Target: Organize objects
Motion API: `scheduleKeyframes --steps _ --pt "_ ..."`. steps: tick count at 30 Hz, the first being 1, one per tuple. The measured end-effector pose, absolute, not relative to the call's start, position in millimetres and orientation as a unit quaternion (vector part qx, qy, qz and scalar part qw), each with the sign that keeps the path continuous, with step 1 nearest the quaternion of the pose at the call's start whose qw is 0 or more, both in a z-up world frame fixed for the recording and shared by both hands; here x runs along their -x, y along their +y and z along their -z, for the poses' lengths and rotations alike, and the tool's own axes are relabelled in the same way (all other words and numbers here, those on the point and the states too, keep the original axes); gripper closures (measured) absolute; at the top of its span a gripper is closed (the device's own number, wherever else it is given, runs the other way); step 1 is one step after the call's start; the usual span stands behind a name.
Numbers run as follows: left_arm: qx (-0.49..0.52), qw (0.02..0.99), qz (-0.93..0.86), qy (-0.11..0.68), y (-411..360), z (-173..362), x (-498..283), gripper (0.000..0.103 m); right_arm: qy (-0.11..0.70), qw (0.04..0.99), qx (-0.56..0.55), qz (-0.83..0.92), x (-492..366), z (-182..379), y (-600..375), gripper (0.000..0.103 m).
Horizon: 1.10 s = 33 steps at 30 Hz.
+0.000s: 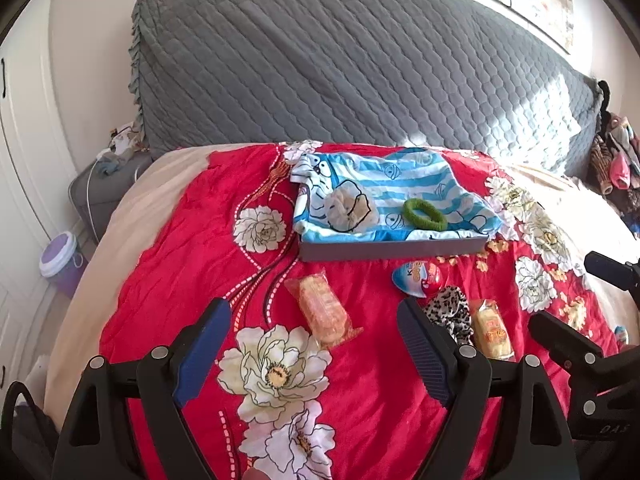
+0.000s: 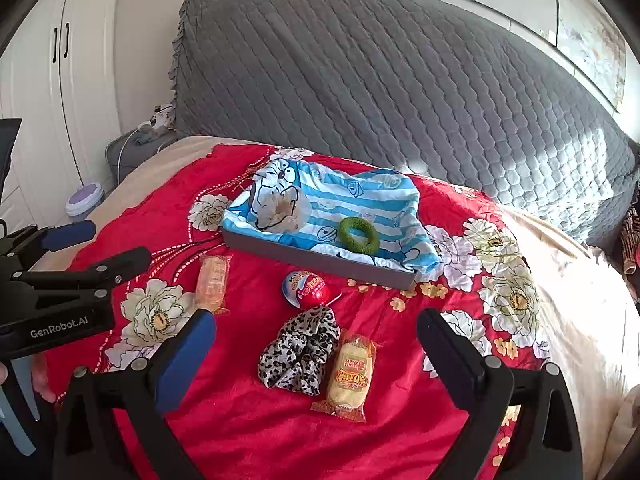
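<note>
A grey tray [image 1: 392,249] lined with a blue striped cartoon cloth [image 1: 420,184] sits on the red floral bedspread [image 1: 192,264]. It holds a cream scrunchie [image 1: 350,208] and a green hair ring [image 1: 409,210]. In front of it lie an orange wrapped snack [image 1: 322,308], a red and blue egg [image 2: 308,286], a leopard scrunchie [image 2: 300,352] and a yellow wrapped cake [image 2: 352,372]. My left gripper [image 1: 311,308] hovers open over the orange snack. My right gripper [image 2: 317,316] hangs open above the leopard scrunchie and the cake. Neither holds anything.
A grey quilted headboard [image 1: 340,60] rises behind the tray. Left of the bed stand a grey nightstand with cables [image 1: 100,188], a purple-lidded bin [image 1: 60,258] and a white wardrobe [image 2: 48,80]. Clothes are piled at the far right [image 1: 616,160].
</note>
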State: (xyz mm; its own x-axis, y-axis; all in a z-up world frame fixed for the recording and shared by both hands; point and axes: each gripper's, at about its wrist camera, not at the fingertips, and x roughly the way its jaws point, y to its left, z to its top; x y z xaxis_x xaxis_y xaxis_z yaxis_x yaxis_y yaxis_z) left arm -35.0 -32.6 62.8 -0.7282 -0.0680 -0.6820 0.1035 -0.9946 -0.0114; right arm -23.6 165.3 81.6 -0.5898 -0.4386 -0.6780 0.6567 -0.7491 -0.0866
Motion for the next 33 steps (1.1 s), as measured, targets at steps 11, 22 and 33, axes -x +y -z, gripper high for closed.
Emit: scheduleKeyframes --steps 11,22,33 --pt "-0.371 0.043 0.927 0.024 -36 -56 23 0.017 0.175 0.31 -0.329 0.875 12 -74 168 0.002" --pt "-0.373 0.032 0.927 0.028 -38 -48 14 0.017 0.189 0.315 -0.327 0.871 -3 -62 166 0.002" --pt "-0.384 0.021 0.923 0.022 -36 -36 7 0.017 0.211 0.31 -0.335 0.864 -10 -46 162 0.002"
